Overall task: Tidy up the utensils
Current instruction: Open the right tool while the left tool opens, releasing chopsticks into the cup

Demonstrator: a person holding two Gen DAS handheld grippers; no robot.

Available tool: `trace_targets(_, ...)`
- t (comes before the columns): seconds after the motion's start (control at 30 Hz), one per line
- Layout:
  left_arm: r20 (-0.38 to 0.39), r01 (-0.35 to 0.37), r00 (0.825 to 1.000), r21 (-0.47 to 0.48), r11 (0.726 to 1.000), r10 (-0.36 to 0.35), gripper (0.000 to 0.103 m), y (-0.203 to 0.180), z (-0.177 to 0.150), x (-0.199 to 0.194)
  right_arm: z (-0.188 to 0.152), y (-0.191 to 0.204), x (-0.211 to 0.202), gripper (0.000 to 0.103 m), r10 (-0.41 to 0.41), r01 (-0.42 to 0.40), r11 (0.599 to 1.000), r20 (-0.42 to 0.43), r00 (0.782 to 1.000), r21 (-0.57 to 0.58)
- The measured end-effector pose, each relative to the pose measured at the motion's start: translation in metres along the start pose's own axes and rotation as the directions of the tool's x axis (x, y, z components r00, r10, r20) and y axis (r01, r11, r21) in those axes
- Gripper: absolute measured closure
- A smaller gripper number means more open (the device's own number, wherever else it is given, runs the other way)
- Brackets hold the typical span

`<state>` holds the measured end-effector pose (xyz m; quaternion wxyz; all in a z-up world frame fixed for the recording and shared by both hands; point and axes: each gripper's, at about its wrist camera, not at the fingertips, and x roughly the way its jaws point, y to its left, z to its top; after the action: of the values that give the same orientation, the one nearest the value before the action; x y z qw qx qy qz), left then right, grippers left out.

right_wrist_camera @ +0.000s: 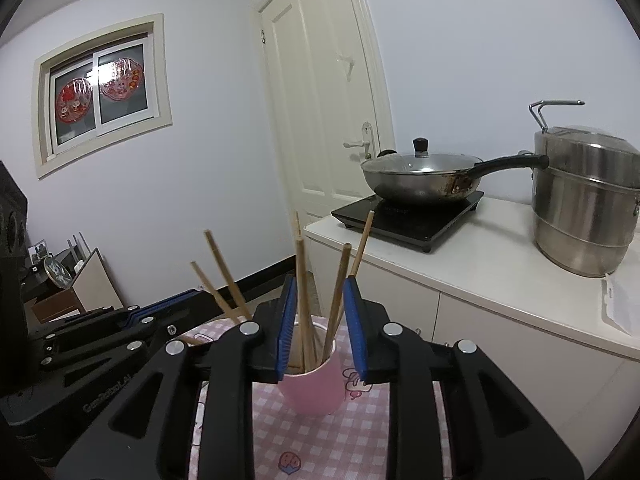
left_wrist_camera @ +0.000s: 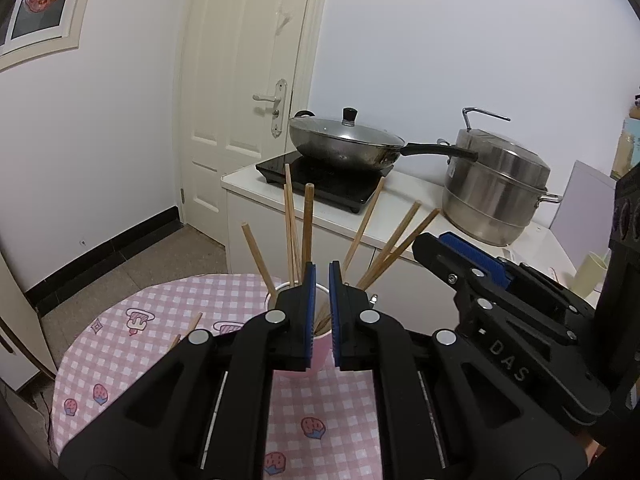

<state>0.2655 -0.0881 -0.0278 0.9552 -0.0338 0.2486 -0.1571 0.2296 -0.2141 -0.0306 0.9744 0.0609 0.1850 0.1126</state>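
A pink cup (right_wrist_camera: 314,388) stands on the pink checked tablecloth (left_wrist_camera: 132,356) and holds several wooden chopsticks (left_wrist_camera: 307,224) that fan out; they also show in the right wrist view (right_wrist_camera: 302,280). My left gripper (left_wrist_camera: 322,316) hovers just before the cup (left_wrist_camera: 322,354), jaws narrowly apart with nothing between them. My right gripper (right_wrist_camera: 320,328) is open, its blue pads (right_wrist_camera: 354,320) on either side of the cup's rim and chopsticks, not touching. Two more chopsticks (left_wrist_camera: 186,330) lie on the cloth to the left. The right gripper shows in the left wrist view (left_wrist_camera: 480,276).
A white counter (right_wrist_camera: 460,264) behind the table carries a black induction hob (right_wrist_camera: 404,216) with a lidded wok (right_wrist_camera: 420,176) and a steel steamer pot (right_wrist_camera: 584,200). A white door (right_wrist_camera: 320,88) and a window (right_wrist_camera: 102,92) are on the far wall.
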Motion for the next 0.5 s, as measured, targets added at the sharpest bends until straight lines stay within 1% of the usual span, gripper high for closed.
trace_targets(0.33, 0.036, -0.06, 0.998, 0.016, 0.998, 0.059, 0.096, 0.003, -0.01, -0.043, -0.003, 0.017, -0.041, 0.07, -0.011, 0.012, 1.0, 0.037, 0.999, -0.028)
trace_targets(0.5, 0.036, -0.066, 0.997, 0.012, 0.998, 0.065, 0.096, 0.01, -0.017, -0.063, -0.008, 0.03, -0.057, 0.066, 0.004, -0.003, 1.0, 0.043, 0.999, -0.031)
